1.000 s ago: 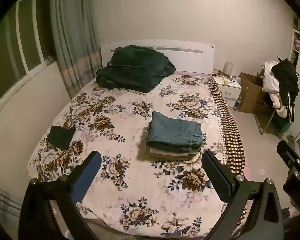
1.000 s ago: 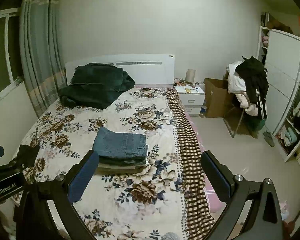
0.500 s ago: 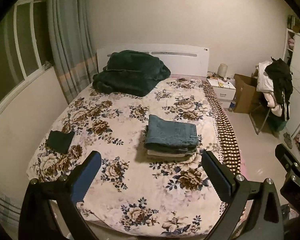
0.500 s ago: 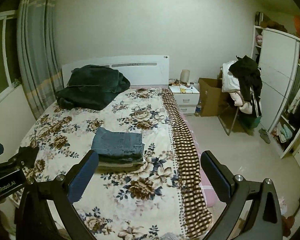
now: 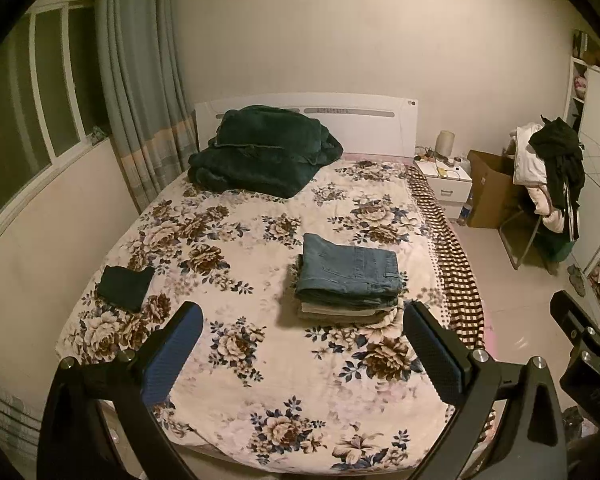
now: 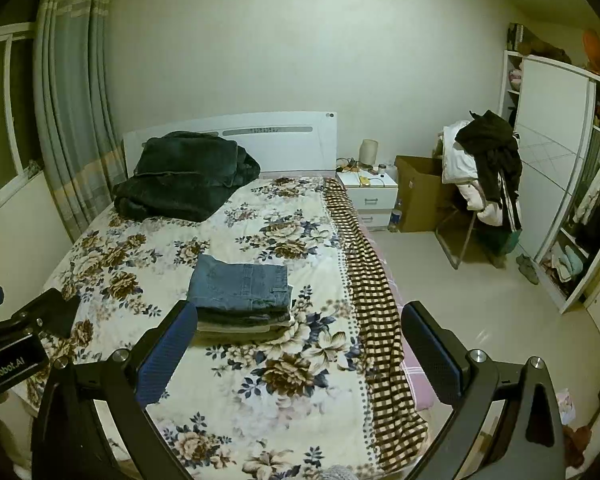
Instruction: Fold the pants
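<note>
Looks pretty much done to me. The folded jeans (image 5: 350,270) sit squared up on top of a small stack of folded clothes (image 5: 346,308), which I'll use as the landmark. Both the left gripper (image 5: 302,344) and right gripper (image 6: 298,340) hang well short of that stack, fingers spread wide, holding nothing. A small dark folded piece (image 5: 124,286) lies well to the left of the stack on the floral bedspread (image 5: 260,360). I can't see any unfolded pants on the bed, so nothing obvious is left.
</note>
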`<act>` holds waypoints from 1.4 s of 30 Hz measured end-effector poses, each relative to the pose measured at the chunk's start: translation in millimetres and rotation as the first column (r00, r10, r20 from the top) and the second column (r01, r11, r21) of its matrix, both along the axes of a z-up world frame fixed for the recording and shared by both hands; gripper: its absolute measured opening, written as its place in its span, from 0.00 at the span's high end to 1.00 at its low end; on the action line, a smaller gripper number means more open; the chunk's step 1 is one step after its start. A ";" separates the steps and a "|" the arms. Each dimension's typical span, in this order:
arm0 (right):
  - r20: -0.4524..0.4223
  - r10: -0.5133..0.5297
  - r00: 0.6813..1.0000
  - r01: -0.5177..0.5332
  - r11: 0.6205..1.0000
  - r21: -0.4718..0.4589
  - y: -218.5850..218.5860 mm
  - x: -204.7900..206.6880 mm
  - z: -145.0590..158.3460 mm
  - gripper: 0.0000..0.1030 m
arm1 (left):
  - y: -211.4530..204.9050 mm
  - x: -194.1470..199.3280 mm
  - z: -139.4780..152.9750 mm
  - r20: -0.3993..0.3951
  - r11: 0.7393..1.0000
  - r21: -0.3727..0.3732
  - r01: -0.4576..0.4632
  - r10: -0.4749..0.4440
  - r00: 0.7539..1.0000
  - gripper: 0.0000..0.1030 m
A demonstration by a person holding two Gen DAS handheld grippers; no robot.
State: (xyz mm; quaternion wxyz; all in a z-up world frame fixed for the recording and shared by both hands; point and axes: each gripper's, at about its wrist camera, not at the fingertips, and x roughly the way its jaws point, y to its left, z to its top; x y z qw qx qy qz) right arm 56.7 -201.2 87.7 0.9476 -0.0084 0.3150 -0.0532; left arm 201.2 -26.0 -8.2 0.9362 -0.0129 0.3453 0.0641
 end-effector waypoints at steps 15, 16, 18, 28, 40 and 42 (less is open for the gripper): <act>0.000 0.004 1.000 -0.004 1.000 0.006 8.6 -5.1 4.3 0.00 | 2.2 -2.8 0.5 -0.001 1.000 0.004 -0.009 0.009 1.000 0.00; -0.003 0.004 1.000 -0.004 1.000 0.008 8.5 -5.2 4.0 0.00 | 2.4 -2.7 0.6 0.000 1.000 0.003 -0.007 0.007 1.000 0.00; -0.006 0.008 1.000 -0.008 1.000 0.011 9.9 -3.7 4.6 0.00 | 3.1 -3.3 1.0 0.002 1.000 0.009 -0.010 0.010 1.000 0.00; -0.015 0.010 1.000 -0.010 1.000 0.014 5.6 2.4 4.9 0.00 | 4.1 -1.9 1.7 0.001 1.000 0.003 -0.006 0.006 1.000 0.00; -0.020 0.012 1.000 -0.012 1.000 0.017 2.6 6.6 2.1 0.00 | 2.4 1.1 2.1 -0.001 1.000 0.003 -0.008 0.008 1.000 0.00; -0.024 0.013 1.000 -0.013 1.000 0.017 1.9 6.9 1.9 0.00 | 3.1 0.6 3.1 0.002 1.000 0.002 -0.010 0.010 1.000 0.00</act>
